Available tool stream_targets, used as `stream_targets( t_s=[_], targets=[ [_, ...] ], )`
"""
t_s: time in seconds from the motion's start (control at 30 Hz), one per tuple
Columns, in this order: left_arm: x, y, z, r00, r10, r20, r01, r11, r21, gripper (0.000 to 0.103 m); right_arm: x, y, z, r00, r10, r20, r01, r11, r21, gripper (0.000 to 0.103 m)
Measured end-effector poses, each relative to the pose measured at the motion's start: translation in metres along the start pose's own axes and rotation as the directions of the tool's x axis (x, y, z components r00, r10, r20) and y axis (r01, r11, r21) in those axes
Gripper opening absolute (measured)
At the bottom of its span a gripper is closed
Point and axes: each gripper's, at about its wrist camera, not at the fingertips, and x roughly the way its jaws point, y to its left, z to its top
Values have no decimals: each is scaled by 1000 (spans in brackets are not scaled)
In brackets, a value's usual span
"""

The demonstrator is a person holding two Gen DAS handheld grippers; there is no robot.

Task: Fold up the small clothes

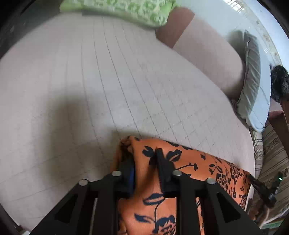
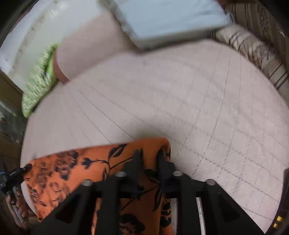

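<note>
- The bed (image 1: 112, 76) fills most of both views, covered in a pale pinkish quilted spread with a stitched grid (image 2: 207, 112).
- A long pale bolster (image 1: 209, 52) lies along the far side of the bed, with a brown patch at one end.
- A light blue pillow (image 2: 171, 16) rests against the bolster; in the left wrist view it stands near the bed's right edge (image 1: 256, 94).
- A green patterned cushion (image 1: 126, 9) sits at the far corner, blurred in the right wrist view (image 2: 39, 79).
- A striped beige fabric (image 2: 252, 48) runs along the bed's edge.
- The orange garment with dark floral print (image 1: 182, 162) is held stretched between the two grippers at the bed's near edge, above the spread (image 2: 75, 162).
- The left gripper (image 1: 144, 162) has its jaws clamped on one bunched end of the garment.
- The right gripper (image 2: 150, 157) has its jaws pinching the other end, cloth between the fingers.
</note>
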Motion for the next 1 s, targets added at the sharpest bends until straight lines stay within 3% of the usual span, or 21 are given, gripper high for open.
stream_targets(
  t_s=[0.03, 0.07, 0.1, 0.13, 0.3, 0.33, 0.4, 0.43, 0.47, 0.53, 0.63, 0.7, 0.8, 0.9, 0.93, 0.97, 1.0],
  targets=[
    [-12, 0, -4, 999, 39, 34, -39, 999, 12, 30, -9, -2, -2, 1000, 20, 17, -20, 1000, 5, 56],
    [-28, 3, -16, 996, 68, 56, -69, 997, 27, 37, -21, -3, -8, 998, 45, 36, -45, 999, 8, 63],
    [-36, 2, -22, 995, 82, 64, -85, 996, 40, 48, -29, -4, -12, 998, 56, 38, -56, 998, 7, 63],
    [-44, 1, -29, 994, 86, 65, -89, 995, 49, 51, -36, -5, -20, 997, 73, 32, -73, 997, 2, 63],
    [-48, 6, -74, 996, 85, -11, -84, 993, 81, 49, -37, -22, -52, 986, 162, -36, -158, 983, 96, 61],
    [-43, 6, -76, 996, 82, -38, -79, 994, 72, 48, -31, -23, -59, 987, 148, -60, -141, 984, 113, 59],
    [-30, 13, -75, 993, 93, -70, -89, 994, 59, 29, -21, -23, -64, 988, 114, -103, -102, 988, 112, 50],
    [-26, 16, -73, 992, 96, -79, -92, 995, 44, 26, -15, -22, -65, 986, 100, -130, -86, 991, 104, 36],
    [-23, 21, -71, 993, 80, -87, -78, 997, 25, 13, -12, -23, -65, 986, 97, -135, -83, 991, 108, 5],
    [-31, 25, -70, 997, 29, -68, -29, 1000, -10, 7, -19, -25, -64, 990, 95, -107, -82, 989, 120, 5],
    [-37, 28, -69, 999, 39, -22, -39, 999, -4, 7, -39, -31, -63, 993, 116, -36, -110, 985, 131, 5],
    [-21, 34, -72, 994, 86, -64, -87, 996, -10, 7, -30, -34, -64, 994, 86, -68, -76, 988, 133, 5],
    [-8, 33, -70, 990, 106, -89, -108, 994, -17, 9, -10, -24, -66, 992, -15, -122, 23, 998, 62, 5],
    [-22, 32, -71, 993, 88, -75, -90, 996, -27, 16, -16, -14, -63, 994, -40, -101, 41, 999, 9, 13],
    [-27, 31, -74, 993, 90, -80, -93, 995, -26, 20, -23, -12, -65, 996, -42, -84, 43, 999, 6, 18],
    [-33, 31, -78, 990, 105, -89, -107, 994, -20, 29, -31, -12, -66, 997, -32, -69, 33, 999, 10, 33],
    [-43, 32, -84, 991, 108, -80, -110, 994, -12, 36, -39, -11, -70, 999, -8, -49, 9, 1000, 20, 41]
  ],
)
